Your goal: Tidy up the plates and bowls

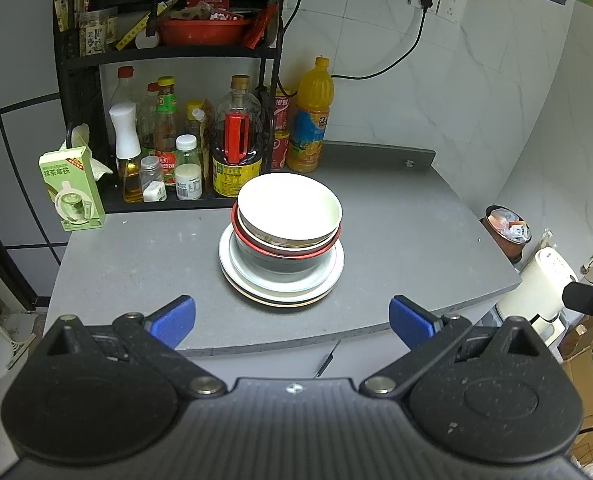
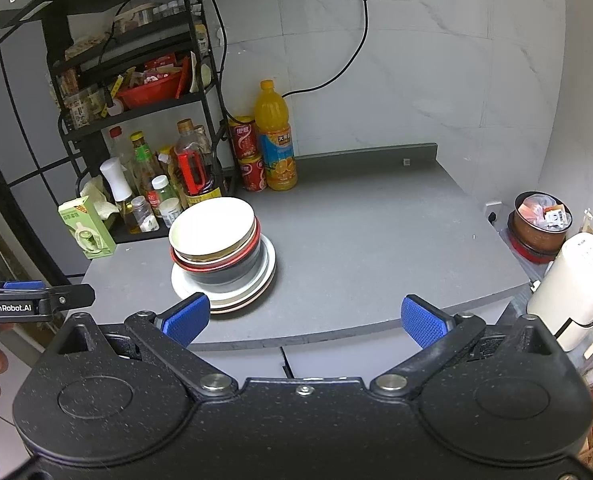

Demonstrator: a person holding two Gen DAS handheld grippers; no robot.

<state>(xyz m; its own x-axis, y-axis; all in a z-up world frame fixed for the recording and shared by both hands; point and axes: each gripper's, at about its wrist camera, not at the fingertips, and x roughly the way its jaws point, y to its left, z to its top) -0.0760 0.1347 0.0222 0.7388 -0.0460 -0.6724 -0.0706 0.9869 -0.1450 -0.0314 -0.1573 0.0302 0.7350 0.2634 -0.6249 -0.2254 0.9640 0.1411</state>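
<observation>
My left tool (image 1: pixel 292 322) hangs just off the front edge of the grey stone counter (image 1: pixel 396 232), its blue-padded fingers (image 1: pixel 174 320) spread wide with nothing between them. My right tool (image 2: pixel 306 322) sits beside it, also off the front edge, its blue pads (image 2: pixel 420 320) just as far apart and empty.

The dishes stand in one stack near the middle of the counter, somewhat toward its left side. At the bottom lie flat white round plates (image 1: pixel 328 280), several of them, one with a reddish rim showing at the lowest edge. On them stands a dark bowl with a red rim (image 1: pixel 288 260), and nested in it is a wide cream-white bowl (image 1: pixel 290 208), which sits slightly tilted with its mouth open upward. Between those two bowls I can see the edge of at least one more dish, though I cannot tell what kind.

Neither tool touches the stack; from the right wrist view my left blue pad overlaps the plates' front rim only by line of sight.

Along the back left corner stands a black metal rack of sauce bottles (image 1: pixel 168 128), with a tall orange juice bottle (image 1: pixel 310 120) and stacked red cans (image 2: pixel 250 156) just beside it at the back edge. A green paper carton (image 1: pixel 70 188) stands at the left edge.
</observation>
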